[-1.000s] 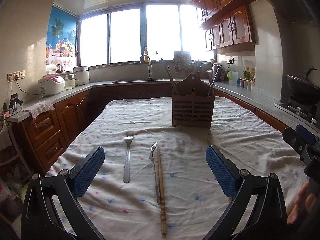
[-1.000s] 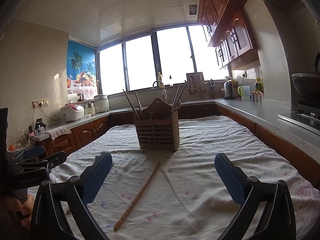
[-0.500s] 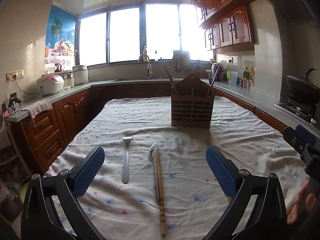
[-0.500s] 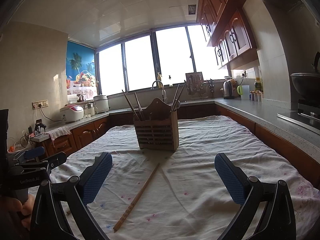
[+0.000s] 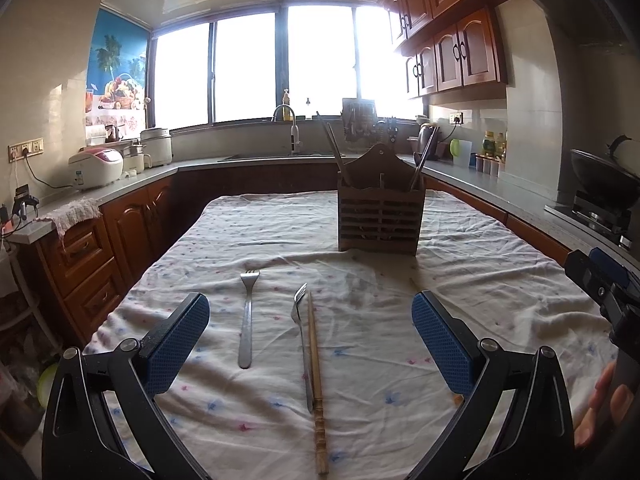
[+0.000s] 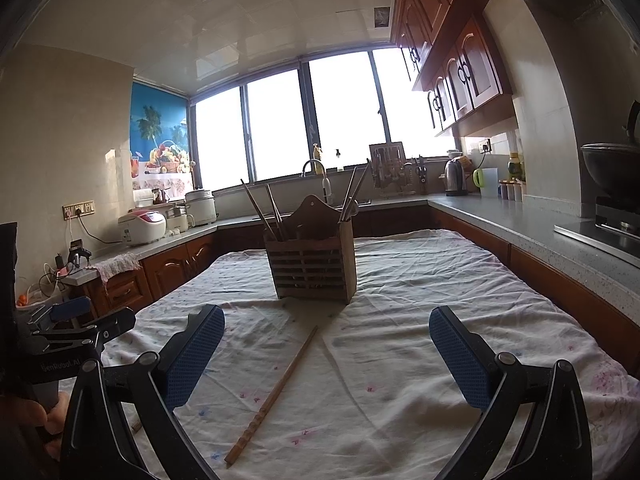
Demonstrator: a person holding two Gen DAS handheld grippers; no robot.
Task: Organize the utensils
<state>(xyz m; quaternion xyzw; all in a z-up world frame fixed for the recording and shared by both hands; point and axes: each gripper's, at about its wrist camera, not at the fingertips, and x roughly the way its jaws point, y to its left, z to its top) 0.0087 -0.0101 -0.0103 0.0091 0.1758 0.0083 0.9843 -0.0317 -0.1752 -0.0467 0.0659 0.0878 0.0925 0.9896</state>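
Note:
A slatted wooden utensil holder [image 5: 379, 216] [image 6: 312, 264] stands mid-table with several chopsticks sticking out of it. In the left wrist view a metal fork [image 5: 247, 314] lies on the cloth, and to its right a second fork [image 5: 302, 338] lies beside a wooden chopstick [image 5: 316, 380]. My left gripper [image 5: 310, 340] hovers open just above and short of them, holding nothing. In the right wrist view another chopstick [image 6: 276, 388] lies diagonally between the fingers of my open, empty right gripper [image 6: 326, 354]. The right gripper's body [image 5: 604, 284] shows at the left view's right edge.
A white flowered cloth [image 6: 440, 280] covers the table. Grey counters with wooden cabinets run round it. A rice cooker [image 5: 96, 168] sits on the left counter, a sink tap [image 5: 290, 128] at the back, a kettle [image 6: 456, 176] and a wok on the stove [image 5: 600, 184] at right.
Both views have shifted only slightly; the left gripper has crept a little nearer the forks and chopstick. Both grippers stay open and nothing on the table has moved.

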